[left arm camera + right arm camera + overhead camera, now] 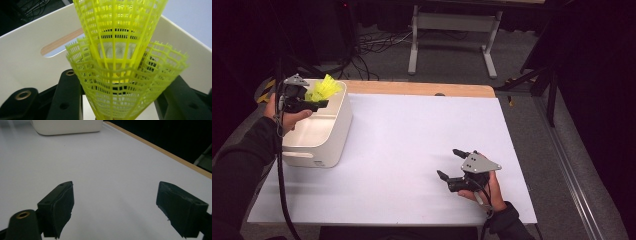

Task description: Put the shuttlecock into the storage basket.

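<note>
**Yellow shuttlecocks held over the white bin**

In the high view the left gripper (314,100) sits at the far left of the counter (412,145), above the open top of a white bin (329,135). It is clamped on a cluster of yellow plastic shuttlecocks (326,89), whose mesh skirts fan out up and away from the hand, over the bin's far rim. The person's left hand (287,112) wraps the gripper body from the near-left side, with a dark sleeve running off toward the lower left corner.

The left gripper view looks straight along the jaws: two nested shuttlecocks (120,70) stand between them, skirts flaring upward, the inner one rising higher than the outer. The black jaws press against the lower skirt on both sides. Behind the mesh lies the cream inner wall of the bin (30,57), with a slotted handle opening through which a strip of wooden counter edge shows.

The right gripper (452,164) rests well apart from the bin, low over the near-right part of the counter, its jaws spread wide with nothing between them. The right gripper view shows both black pads (61,207) far apart above the bare white surface, the bin (67,126) at the top edge.
</note>
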A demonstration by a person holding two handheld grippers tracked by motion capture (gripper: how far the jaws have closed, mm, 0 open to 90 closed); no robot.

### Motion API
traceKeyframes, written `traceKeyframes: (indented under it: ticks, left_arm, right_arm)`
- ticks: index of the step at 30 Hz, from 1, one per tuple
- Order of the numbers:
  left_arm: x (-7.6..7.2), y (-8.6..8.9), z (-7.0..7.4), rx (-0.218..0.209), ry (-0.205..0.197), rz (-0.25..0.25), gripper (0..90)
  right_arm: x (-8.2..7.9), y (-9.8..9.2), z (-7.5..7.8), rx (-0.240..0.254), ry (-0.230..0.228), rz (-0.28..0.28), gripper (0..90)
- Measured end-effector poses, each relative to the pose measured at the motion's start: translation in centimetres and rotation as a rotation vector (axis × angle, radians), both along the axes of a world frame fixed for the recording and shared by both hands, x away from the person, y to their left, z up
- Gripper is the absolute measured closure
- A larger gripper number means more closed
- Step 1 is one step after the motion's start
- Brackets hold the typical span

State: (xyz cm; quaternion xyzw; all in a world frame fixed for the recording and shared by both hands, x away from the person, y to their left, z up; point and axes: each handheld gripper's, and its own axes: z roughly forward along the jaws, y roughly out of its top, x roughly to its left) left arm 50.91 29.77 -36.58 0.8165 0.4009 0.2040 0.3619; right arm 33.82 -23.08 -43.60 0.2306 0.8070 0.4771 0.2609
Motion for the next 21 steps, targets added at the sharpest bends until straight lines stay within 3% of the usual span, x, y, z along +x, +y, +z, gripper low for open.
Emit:
traceKeyframes:
  ticks: [10,12,21]
  left_arm:
    - [0.5,-0.5,-0.5,0.063,0.040,-0.009,57.0]
    - [0.7,-0.7,-0.6,0.083,0.045,0.010,57.3]
    - [0.9,-0.8,-1.0,0.091,0.089,0.007,56.6]
  right_arm:
    - [0.4,-0.9,0.5,0.012,0.005,-0.022,15.3]
    - [0.5,-1.0,0.5,0.006,0.004,-0.021,15.1]
    - [0.9,-1.4,0.7,0.010,0.009,-0.024,14.9]
